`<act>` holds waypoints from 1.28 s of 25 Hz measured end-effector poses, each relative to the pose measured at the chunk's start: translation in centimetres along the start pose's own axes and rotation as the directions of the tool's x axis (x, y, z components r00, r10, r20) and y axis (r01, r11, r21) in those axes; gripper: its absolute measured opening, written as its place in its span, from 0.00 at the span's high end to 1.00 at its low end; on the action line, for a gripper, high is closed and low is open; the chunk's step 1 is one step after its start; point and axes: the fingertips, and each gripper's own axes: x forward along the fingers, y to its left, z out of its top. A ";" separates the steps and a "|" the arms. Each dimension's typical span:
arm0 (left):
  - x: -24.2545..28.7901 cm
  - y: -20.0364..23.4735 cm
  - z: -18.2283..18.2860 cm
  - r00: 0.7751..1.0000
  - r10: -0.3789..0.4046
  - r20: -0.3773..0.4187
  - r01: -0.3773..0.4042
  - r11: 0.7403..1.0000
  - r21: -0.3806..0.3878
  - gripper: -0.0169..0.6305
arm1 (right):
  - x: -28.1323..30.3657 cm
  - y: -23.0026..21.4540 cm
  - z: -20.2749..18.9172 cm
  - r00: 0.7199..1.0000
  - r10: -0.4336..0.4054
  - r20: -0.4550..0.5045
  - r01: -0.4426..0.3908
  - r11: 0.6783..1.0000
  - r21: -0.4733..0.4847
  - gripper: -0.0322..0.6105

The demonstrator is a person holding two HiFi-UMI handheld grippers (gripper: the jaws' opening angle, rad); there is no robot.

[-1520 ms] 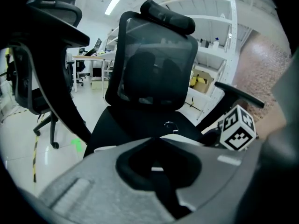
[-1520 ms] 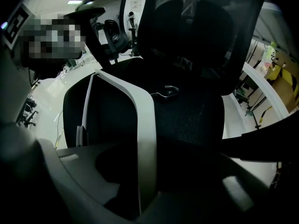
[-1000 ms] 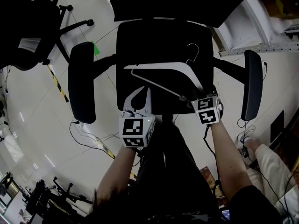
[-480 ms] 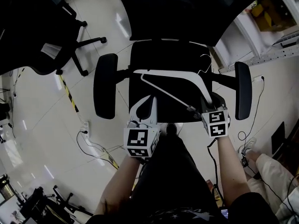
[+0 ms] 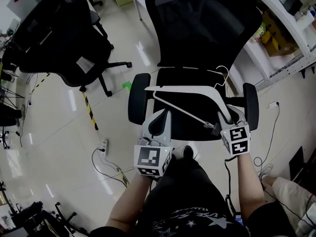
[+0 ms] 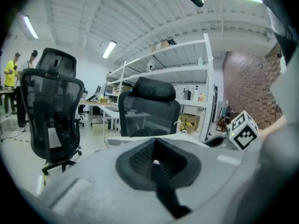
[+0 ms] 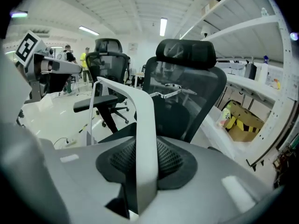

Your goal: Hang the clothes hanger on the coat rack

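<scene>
Pale office flooring is spreading below while I'm holding the white plastic clothes hanger with wire hook [image 5: 190, 89] over the black mesh office chair [image 5: 197, 23]. My right gripper [image 5: 217, 124] is pinching one end, and my left gripper [image 5: 161, 114] is pressed together, apparently empty. With one-ended grip, I'm risking it swinging and hooking the backrest.

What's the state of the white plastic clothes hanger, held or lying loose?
Held. The right gripper view shows the right gripper with jaws shut on one arm of the white plastic clothes hanger.
</scene>
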 end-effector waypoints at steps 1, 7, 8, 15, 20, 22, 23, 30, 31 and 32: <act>-0.7 0.0 1.1 1.000 0.002 0.022 -0.002 1.000 0.012 0.97 | -0.7 0.2 1.1 1.000 0.001 0.019 -0.001 1.000 0.000 0.76; -6.1 -0.4 8.6 0.985 0.020 0.171 -0.030 0.998 0.055 0.97 | -6.3 1.1 6.7 0.993 0.000 0.122 0.005 0.999 -0.042 0.76; -6.8 -0.3 9.6 0.980 0.020 0.196 -0.033 0.998 0.062 0.97 | -7.0 1.1 7.7 0.990 -0.004 0.141 0.011 0.999 -0.051 0.76; -10.0 -1.3 14.1 0.953 0.027 0.301 -0.051 0.996 0.073 0.97 | -10.4 1.9 12.7 0.961 -0.041 0.272 0.054 0.998 -0.042 0.76; -9.8 -2.7 14.2 0.960 0.010 0.281 -0.029 0.997 0.066 0.97 | -11.3 1.6 12.9 0.956 -0.045 0.291 0.062 0.997 -0.048 0.76; -9.5 -2.9 14.3 0.958 0.017 0.287 -0.041 0.996 0.077 0.97 | -11.4 1.2 13.0 0.954 -0.037 0.299 0.055 0.997 -0.054 0.76; -9.4 -2.9 14.2 0.956 0.024 0.293 -0.050 0.996 0.080 0.97 | -11.4 1.1 13.1 0.952 -0.029 0.303 0.049 0.997 -0.057 0.76; -11.5 -2.4 15.1 0.935 0.149 0.323 -0.178 0.982 0.062 0.97 | -10.7 2.2 15.0 0.933 0.100 0.346 -0.050 0.987 -0.151 0.76; -12.4 -2.2 15.3 0.926 0.180 0.333 -0.210 0.976 0.058 0.97 | -10.5 2.7 15.6 0.927 0.131 0.351 -0.072 0.982 -0.177 0.76; -13.4 -1.9 15.5 0.913 0.217 0.345 -0.251 0.966 0.057 0.97 | -10.2 3.4 16.4 0.918 0.170 0.359 -0.098 0.973 -0.209 0.76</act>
